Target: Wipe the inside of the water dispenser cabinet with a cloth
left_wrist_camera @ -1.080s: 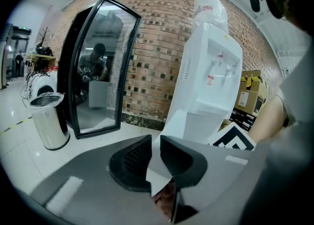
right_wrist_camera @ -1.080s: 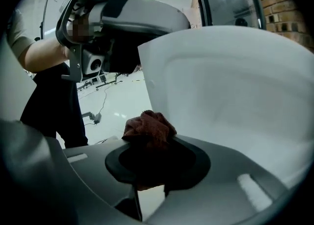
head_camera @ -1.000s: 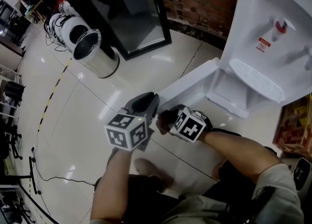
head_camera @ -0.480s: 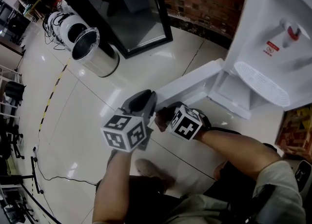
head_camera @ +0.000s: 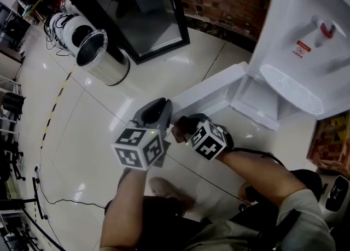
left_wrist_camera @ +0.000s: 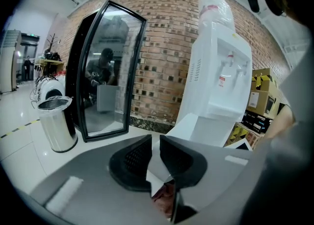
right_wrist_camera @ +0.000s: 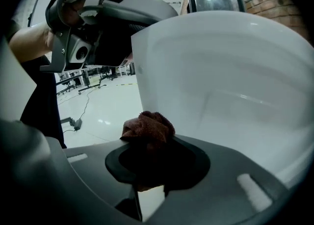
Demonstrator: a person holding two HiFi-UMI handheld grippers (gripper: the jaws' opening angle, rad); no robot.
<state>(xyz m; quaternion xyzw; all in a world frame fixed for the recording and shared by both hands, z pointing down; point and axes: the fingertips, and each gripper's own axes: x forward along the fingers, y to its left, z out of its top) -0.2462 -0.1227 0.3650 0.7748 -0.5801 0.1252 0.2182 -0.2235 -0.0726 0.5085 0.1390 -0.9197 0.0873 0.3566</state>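
water dispenser (head_camera: 306, 25): top cut off by head view's upper edge
cabinet interior (head_camera: 261, 101): partly hidden behind the open cabinet door (head_camera: 210, 92)
cloth (right_wrist_camera: 148, 127): lower part buried between right hand-held gripper's (right_wrist_camera: 154, 146) jaws

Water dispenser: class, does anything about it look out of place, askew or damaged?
Only the cabinet door low on the water dispenser: it stands wide open, its edge pinched in the left hand-held gripper. That looks deliberate. No spill or damage shows.
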